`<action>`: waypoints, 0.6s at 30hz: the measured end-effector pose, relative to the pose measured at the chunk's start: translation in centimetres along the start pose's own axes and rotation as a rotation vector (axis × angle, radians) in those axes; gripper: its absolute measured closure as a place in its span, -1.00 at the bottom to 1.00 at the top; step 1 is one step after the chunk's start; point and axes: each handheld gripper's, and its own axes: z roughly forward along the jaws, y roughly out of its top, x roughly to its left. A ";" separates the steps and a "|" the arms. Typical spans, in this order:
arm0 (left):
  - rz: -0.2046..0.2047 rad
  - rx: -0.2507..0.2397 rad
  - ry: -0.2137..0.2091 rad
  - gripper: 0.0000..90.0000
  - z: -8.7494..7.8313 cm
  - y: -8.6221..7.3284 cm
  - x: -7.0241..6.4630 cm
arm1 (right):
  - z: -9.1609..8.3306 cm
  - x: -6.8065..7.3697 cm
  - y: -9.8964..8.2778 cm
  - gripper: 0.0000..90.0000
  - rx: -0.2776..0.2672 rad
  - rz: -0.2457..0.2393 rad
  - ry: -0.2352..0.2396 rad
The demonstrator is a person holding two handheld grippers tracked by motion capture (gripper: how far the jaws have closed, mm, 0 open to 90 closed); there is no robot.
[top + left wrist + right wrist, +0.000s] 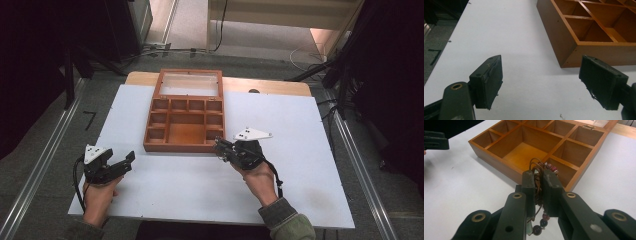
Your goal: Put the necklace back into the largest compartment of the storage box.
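Holding a beaded bracelet (pixel 539 185) — right gripper (pixel 539 176) fingers clamped on it, near the wooden box (pixel 184 117).
Left gripper (pixel 540 82) fingers spread wide above the white worktop (pixel 200 175).

The right claw (pixel 539 185) covers most of a beaded bracelet (pixel 543 216); the wooden box (pixel 584 37) is cropped in the left gripper view.

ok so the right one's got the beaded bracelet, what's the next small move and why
Probably ease the right hand-held gripper forward over the wooden box and open it there. It is shut on the beaded bracelet, just short of the box's near wall, and the compartments look empty. The left hand-held gripper is open.
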 end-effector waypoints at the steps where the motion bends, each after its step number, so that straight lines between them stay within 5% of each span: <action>1: 0.000 0.000 0.000 -0.57 0.0 0.0 0.0 | 0.1 0.0 0.0 0.74 0.002 0.000 -0.002; 18: -0.002 -0.001 -0.001 -0.57 0.0 0.0 0.0 | 1.5 0.4 1.0 0.74 0.001 0.003 0.004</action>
